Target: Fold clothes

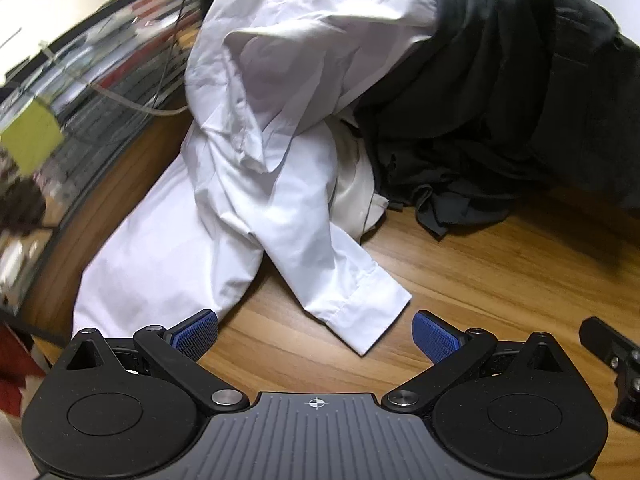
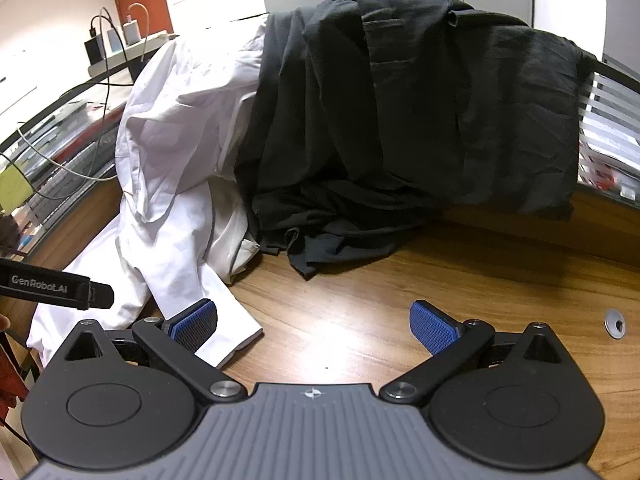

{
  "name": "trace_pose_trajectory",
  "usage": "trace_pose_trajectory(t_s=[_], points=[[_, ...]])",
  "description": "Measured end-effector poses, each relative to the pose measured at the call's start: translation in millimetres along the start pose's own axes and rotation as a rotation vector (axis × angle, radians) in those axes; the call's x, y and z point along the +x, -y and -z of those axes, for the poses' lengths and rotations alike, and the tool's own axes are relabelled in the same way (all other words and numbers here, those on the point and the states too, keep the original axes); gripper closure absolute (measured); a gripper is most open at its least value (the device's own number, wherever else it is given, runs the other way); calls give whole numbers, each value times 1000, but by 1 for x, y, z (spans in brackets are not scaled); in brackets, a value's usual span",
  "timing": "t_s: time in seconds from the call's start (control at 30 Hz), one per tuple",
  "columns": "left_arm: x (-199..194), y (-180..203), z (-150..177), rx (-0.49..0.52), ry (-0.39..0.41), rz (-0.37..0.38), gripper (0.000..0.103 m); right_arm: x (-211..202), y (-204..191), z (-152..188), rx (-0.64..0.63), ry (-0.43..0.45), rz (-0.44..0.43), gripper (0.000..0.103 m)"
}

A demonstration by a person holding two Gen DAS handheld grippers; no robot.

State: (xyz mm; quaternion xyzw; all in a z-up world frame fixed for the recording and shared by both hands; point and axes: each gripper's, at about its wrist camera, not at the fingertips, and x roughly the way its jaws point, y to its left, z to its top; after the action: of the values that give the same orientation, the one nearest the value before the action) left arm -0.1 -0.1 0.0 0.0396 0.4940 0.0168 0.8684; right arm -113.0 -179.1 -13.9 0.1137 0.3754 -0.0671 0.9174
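A crumpled white shirt is heaped at the back left of the wooden desk, one sleeve trailing toward me with its cuff lying flat. Dark grey clothes are piled against it on the right. My left gripper hovers open just short of the cuff, nothing between its blue pads. In the right wrist view the white shirt and dark clothes fill the back. My right gripper is open over bare desk, its left pad above the sleeve cuff.
A glass partition with cables borders the desk on the left. Another partition stands at the right rear. A metal grommet sits in the desk at right. Part of the other gripper shows at the left edge.
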Motion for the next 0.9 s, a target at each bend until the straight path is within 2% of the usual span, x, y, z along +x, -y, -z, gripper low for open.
trace_pose_trajectory(t_s=[0.17, 0.33, 0.5, 0.9], points=[[-1, 6, -1, 57, -50, 21, 0, 0, -2, 0, -9, 13, -2, 0], [6, 0, 6, 13, -46, 68, 0, 2, -1, 0, -19, 22, -7, 0], [10, 5, 4, -6, -62, 51, 0, 3, -1, 1, -21, 18, -9, 0], [0, 2, 5, 12, -15, 41, 0, 1, -1, 0, -31, 9, -18, 0]])
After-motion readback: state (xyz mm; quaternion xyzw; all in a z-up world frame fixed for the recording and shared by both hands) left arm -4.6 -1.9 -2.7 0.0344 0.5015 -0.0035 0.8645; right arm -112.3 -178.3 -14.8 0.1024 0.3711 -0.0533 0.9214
